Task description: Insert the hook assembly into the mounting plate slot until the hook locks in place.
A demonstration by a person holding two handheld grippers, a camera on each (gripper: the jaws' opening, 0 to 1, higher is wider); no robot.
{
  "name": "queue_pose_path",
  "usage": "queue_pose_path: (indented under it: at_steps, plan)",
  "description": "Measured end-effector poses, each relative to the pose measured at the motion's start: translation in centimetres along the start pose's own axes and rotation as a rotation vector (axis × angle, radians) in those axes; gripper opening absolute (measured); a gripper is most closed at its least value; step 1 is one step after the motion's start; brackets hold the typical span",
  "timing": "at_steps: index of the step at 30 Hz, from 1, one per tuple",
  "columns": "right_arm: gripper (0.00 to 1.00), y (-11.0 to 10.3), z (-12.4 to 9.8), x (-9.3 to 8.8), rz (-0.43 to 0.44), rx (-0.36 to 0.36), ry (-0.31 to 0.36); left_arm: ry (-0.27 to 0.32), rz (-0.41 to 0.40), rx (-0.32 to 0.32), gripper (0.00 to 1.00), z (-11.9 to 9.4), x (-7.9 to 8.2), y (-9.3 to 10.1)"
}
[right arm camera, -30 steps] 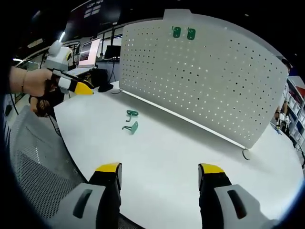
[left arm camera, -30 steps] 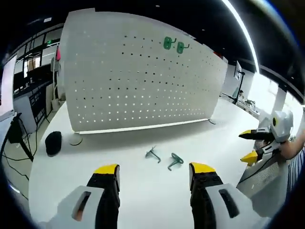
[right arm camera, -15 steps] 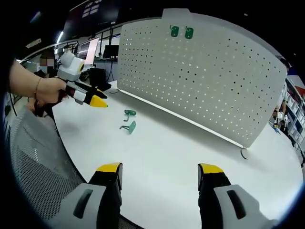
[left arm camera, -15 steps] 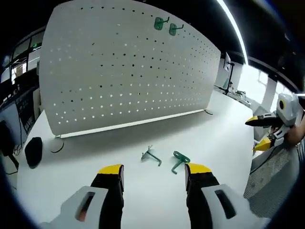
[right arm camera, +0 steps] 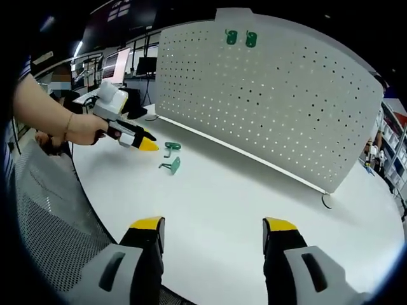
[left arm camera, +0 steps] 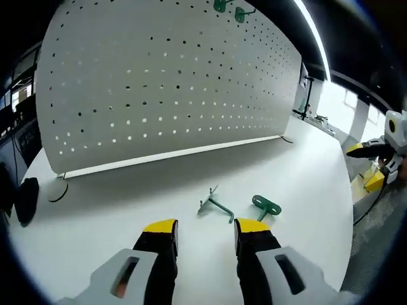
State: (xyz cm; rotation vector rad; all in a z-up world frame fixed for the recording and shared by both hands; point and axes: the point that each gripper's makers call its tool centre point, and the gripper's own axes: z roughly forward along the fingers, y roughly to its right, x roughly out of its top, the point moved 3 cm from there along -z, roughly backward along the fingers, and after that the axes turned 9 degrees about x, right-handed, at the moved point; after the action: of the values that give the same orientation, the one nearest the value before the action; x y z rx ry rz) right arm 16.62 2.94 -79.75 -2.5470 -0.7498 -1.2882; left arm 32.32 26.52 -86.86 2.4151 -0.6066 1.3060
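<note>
A white pegboard mounting plate (left arm camera: 165, 82) (right arm camera: 273, 95) stands upright on the white table (left arm camera: 305, 165), with two green hooks (left arm camera: 229, 7) (right arm camera: 240, 38) hung near its top edge. Two loose hooks lie on the table: a grey-green wire one (left arm camera: 215, 204) (right arm camera: 170, 147) and a greener one (left arm camera: 266, 206) (right arm camera: 172, 166). My left gripper (left arm camera: 205, 229) (right arm camera: 149, 145) hovers just short of them, open, with nothing between its jaws. My right gripper (right arm camera: 213, 223) is open and empty over the table's near part; it also shows at the far right (left arm camera: 375, 166).
A black object (left arm camera: 25, 200) lies at the table's left end, near the pegboard's round foot (left arm camera: 58, 190). A mesh chair (right arm camera: 44, 216) stands against the table's edge. A hand and forearm (right arm camera: 70, 124) hold the left gripper. Desks with monitors stand behind.
The left gripper has moved forward and down toward the two loose hooks, and its jaws have narrowed somewhat. The right gripper has barely moved.
</note>
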Motion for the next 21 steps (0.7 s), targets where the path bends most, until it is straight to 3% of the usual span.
queue_pose_path:
  at_steps: [14, 21]
  plan:
    - [0.59, 0.0, 0.2, -0.5, 0.011, 0.006, -0.028, 0.023, -0.027, -0.010, 0.22, 2.7, 0.7, -0.3]
    - [0.58, 0.0, 0.3, -0.6, 0.014, 0.007, -0.036, 0.026, -0.001, -0.019, 0.16, 3.4, 0.9, -0.1]
